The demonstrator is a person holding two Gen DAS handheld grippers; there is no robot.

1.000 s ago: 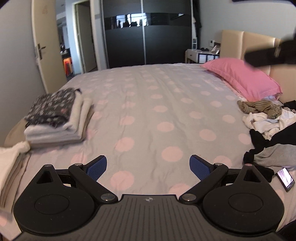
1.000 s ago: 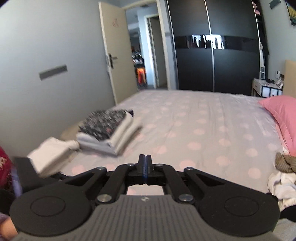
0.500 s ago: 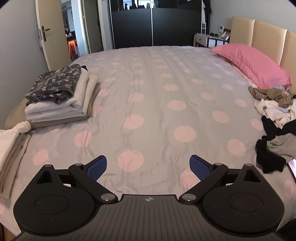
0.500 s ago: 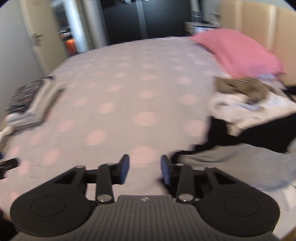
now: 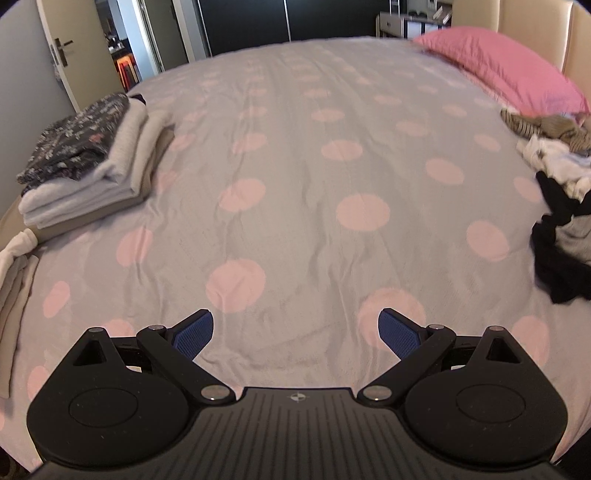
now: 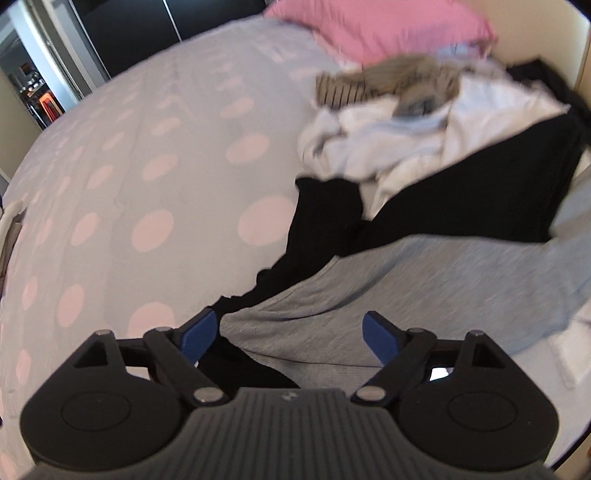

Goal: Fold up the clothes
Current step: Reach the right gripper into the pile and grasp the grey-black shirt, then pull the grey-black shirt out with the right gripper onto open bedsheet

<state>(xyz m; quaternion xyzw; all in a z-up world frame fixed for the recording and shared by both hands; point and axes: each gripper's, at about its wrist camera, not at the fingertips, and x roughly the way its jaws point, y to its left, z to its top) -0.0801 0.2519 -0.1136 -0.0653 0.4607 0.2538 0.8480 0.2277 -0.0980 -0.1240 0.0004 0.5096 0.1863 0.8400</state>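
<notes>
A heap of unfolded clothes lies on the bed's right side: a grey garment (image 6: 424,280) in front, a black one (image 6: 480,184) behind it, white pieces (image 6: 406,140) and a striped brown piece (image 6: 376,79) further back. My right gripper (image 6: 290,334) is open just above the grey garment's near edge, which lies between its blue pads. My left gripper (image 5: 295,332) is open over bare bedspread, holding nothing. In the left wrist view the same heap (image 5: 561,229) sits at the right edge. A stack of folded clothes (image 5: 88,162) rests at the left.
The grey bedspread with pink dots (image 5: 303,184) spreads wide between stack and heap. A pink pillow (image 5: 498,70) lies by the beige headboard (image 5: 532,26). More folded light cloth (image 5: 14,273) sits at the near left edge. A dark wardrobe and an open door stand beyond the bed.
My right gripper swung from the room's left to the heap, opened from shut, and came down over the grey garment. My left gripper tilted down toward the bed, staying open.
</notes>
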